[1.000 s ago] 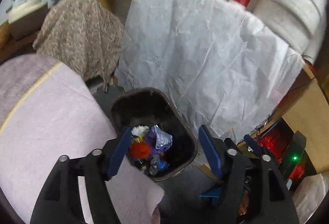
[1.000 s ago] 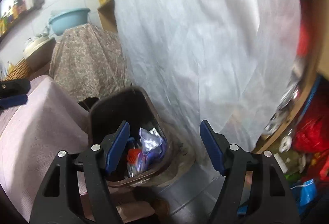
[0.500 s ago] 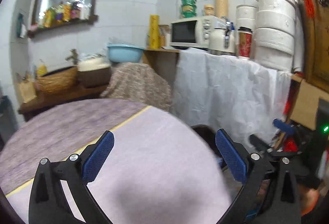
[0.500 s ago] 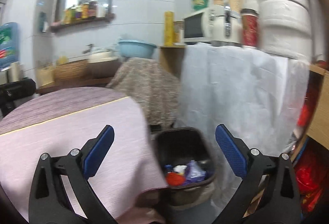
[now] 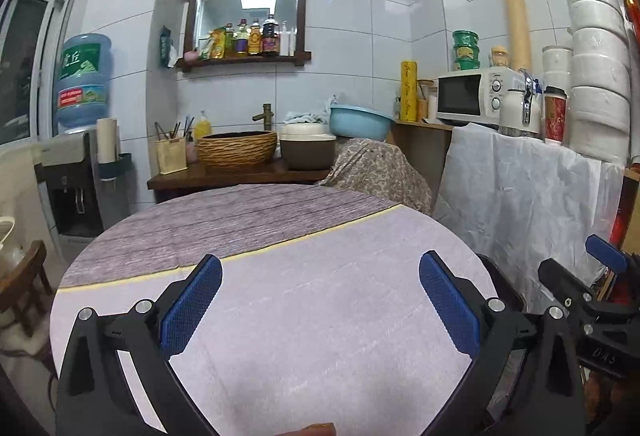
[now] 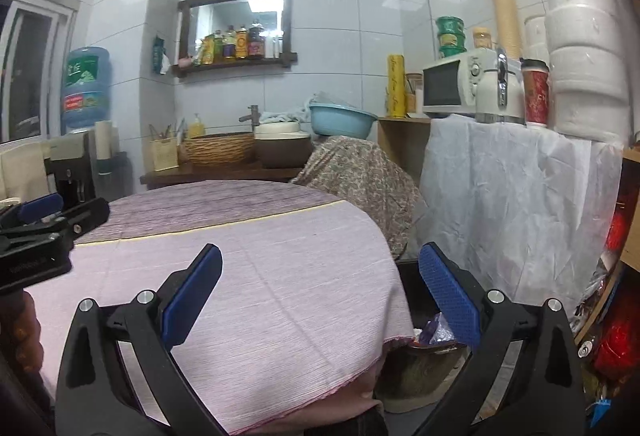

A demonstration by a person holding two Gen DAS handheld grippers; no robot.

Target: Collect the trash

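**Both tongs lifted off the bin, empty, over a bare table**

Swung up from the trash bin (image 6: pixel 416 320), both grippers are now facing across the round table (image 5: pixel 320 316), where a second ago they were looking down into the bin's mouth. The bin is sitting on the floor below and just right of the right gripper (image 6: pixel 320 292), half hidden under the hanging tablecloth, with crumpled wrappers (image 6: pixel 436 330) showing inside by the right pad. The left gripper (image 5: pixel 320 300) is hanging over the pink cloth with the bin's dark rim only peeking past its right finger. Both sets of jaws are standing wide apart with nothing between the pads.

Judging by this, the drop is done and the step in hand is scanning for more litter. Doing it well means sweeping the view slowly over the cloth and the floor by the bin, keeping the jaws wide for the next pick.

Count: two grippers, one bin, one table. No loose trash is showing on the tabletop ahead of either gripper; the wrappers in the bin are too bunched to count.
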